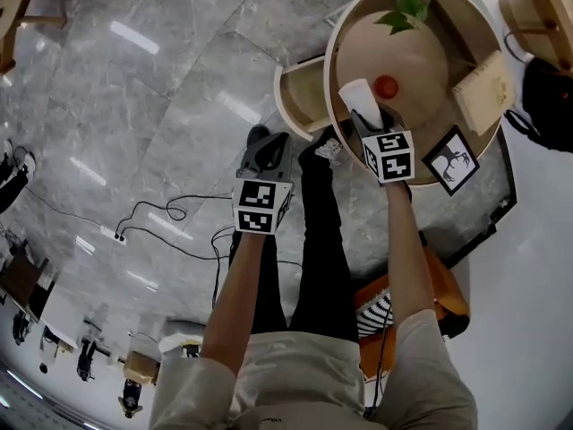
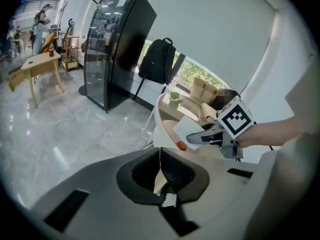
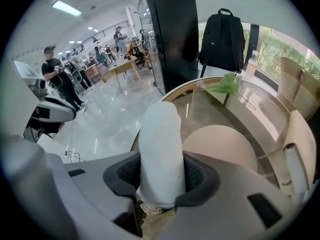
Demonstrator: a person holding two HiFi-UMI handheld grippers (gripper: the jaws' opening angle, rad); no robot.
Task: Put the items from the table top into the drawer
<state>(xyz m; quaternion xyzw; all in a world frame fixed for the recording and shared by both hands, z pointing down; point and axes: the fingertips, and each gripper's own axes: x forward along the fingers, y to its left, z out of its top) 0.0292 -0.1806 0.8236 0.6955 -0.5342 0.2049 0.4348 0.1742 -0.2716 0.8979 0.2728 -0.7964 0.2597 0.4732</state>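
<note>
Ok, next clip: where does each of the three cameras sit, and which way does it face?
Head view: on the person's head, facing steeply down on the round table, left forearm, right forearm, the legs, the left tongs and right tongs.
Left gripper view: rides the left tongs, facing past their closed jaws to the table and the right forearm.
Right gripper view: rides the right tongs, facing over the white roll they grip, across the table.
Shared: all three show the table and the white roll.
</note>
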